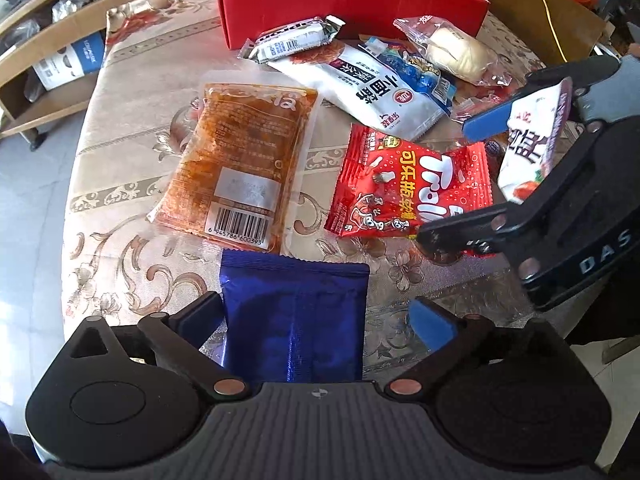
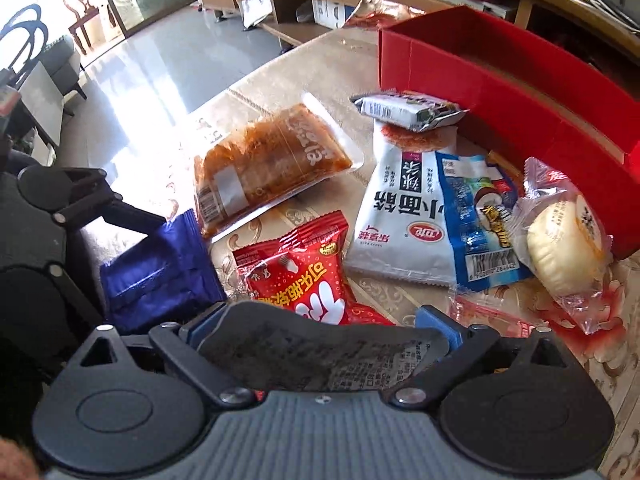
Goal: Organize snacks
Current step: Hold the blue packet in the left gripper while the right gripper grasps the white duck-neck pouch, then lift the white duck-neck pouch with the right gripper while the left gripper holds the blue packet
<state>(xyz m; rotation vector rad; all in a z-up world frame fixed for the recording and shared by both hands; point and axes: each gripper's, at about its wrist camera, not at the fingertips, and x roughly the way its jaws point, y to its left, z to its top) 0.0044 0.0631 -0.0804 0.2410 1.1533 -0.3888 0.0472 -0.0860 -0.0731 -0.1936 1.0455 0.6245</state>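
A dark blue packet (image 1: 294, 300) (image 2: 160, 272) lies on the flowered tablecloth between the wide-apart fingers of my left gripper (image 1: 316, 316); the right pad stands clear of it. My right gripper (image 2: 322, 332) (image 1: 443, 182) hovers over a red gummy bag (image 1: 400, 184) (image 2: 304, 276), jaws wide, with a white packet (image 1: 528, 148) (image 2: 320, 352) spanning from pad to pad. Beyond lie an orange vacuum pack (image 1: 240, 160), a white noodle-snack bag (image 1: 360, 80), a blue-and-white bag (image 1: 420, 72), a small silver bar (image 1: 292, 40) and a wrapped bun (image 1: 452, 52). An open red box (image 1: 352, 4) (image 2: 500, 80) stands behind them.
The table (image 1: 132, 220) drops off to a tiled floor (image 1: 36, 184) on the left of the left wrist view. Wooden shelves (image 1: 48, 40) with boxes stand past that edge. A cardboard carton (image 1: 540, 12) sits right of the red box.
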